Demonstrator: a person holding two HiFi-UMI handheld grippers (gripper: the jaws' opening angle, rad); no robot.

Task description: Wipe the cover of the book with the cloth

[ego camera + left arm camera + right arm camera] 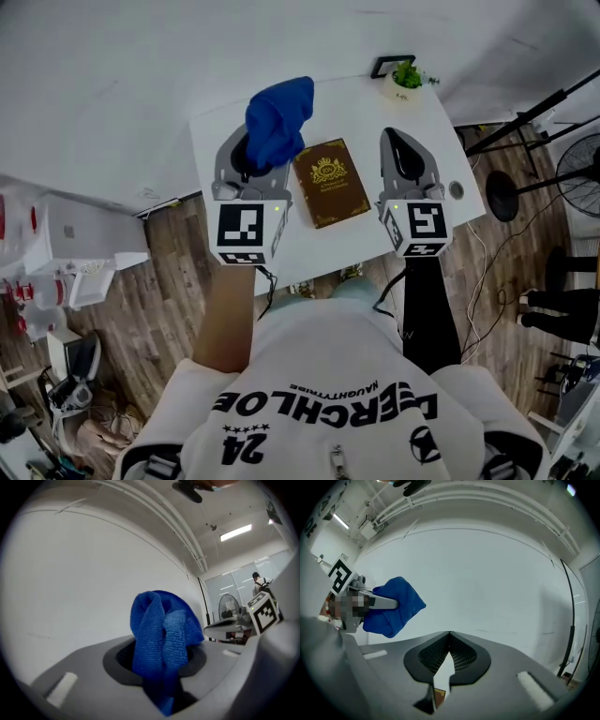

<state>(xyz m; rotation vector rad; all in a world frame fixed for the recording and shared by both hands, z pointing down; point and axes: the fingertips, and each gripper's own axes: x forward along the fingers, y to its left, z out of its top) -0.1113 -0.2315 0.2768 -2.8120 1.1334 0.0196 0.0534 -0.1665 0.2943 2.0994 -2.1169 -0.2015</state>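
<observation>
Head view: the left gripper point(255, 155) carries the blue cloth point(278, 117), just left of the brown book point(331, 182). The book lies flat on the white bench point(361, 108) between the two grippers, with the right gripper point(396, 139) at its right.

Left gripper view: the fingers clamp the bunched cloth.

Right gripper view: the fingers meet at their tips and hold nothing.

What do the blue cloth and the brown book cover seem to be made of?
The cloth seems a soft, matte microfibre or terry fabric: fine ribbed loops and limp folds show in the left gripper view. The book has a cover like brown leather or an imitation, with gold ornament; which one, I cannot tell.
</observation>
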